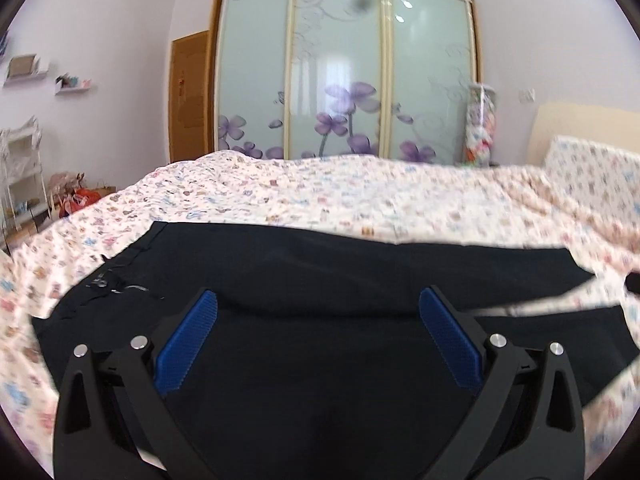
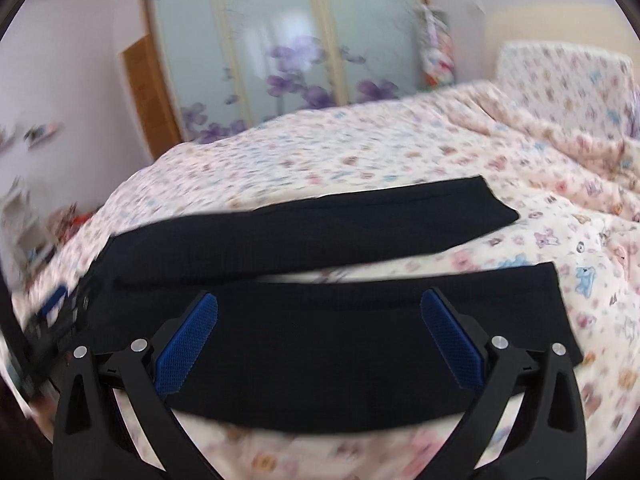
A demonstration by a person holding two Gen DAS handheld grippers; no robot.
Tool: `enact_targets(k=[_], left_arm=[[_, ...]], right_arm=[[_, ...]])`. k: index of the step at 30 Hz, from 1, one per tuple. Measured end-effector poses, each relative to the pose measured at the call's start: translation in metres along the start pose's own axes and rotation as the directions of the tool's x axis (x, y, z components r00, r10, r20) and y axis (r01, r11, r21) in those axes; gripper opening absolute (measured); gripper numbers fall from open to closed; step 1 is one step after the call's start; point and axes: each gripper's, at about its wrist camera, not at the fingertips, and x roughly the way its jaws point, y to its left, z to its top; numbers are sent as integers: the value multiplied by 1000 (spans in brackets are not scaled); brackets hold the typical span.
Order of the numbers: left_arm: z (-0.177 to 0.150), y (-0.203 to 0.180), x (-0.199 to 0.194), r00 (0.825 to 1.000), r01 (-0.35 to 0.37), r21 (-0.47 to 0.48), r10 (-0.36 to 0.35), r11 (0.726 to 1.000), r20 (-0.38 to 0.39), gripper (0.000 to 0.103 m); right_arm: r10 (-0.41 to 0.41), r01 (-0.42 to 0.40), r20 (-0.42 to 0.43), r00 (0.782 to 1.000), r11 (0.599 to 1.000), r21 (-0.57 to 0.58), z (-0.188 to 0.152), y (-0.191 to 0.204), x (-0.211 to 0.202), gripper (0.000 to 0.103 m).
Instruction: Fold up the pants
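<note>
Black fabric pants [image 2: 328, 320] lie spread flat on the bed's pink-and-white patterned cotton sheet [image 2: 360, 152], legs parted and running to the right. Your right gripper [image 2: 319, 340] hangs over the nearer leg, its blue ridged pads [image 2: 186, 350] spread wide with nothing between them. Your left gripper [image 1: 318, 340] hovers above the broad waist end of the pants [image 1: 320, 280], jaws equally wide and empty. Beyond both grippers, past the bed's far edge, stands a frosted-glass sliding wardrobe with purple flowers [image 1: 340, 72].
</note>
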Motion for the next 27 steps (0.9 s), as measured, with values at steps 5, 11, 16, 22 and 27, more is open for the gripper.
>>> enact_targets(k=[5,11,16,22,27], left_arm=[[-26,3,18,997,-24,-64,28,998,68,101],[-34,8,19,997,11,-60,-7,998,71,101],[-39,12,16,996,55,-72,-49,996,76,101],[-43,5,16,998,51,-47,-49,998,46,101],[-46,5,9,997,33,-48,-30,998,67,101]], right_arm=[[-72,91,-125,990,983,159,54,-40,55,102],[-109,187,-217,970,905,383,101,-90,165,70],[-190,307,-299,935,857,414,115,-91,242,59],[-323,457,-354,878,787,415,120,-81,299,59],[-446,563,-350,824,721,404,121,-76,315,60]])
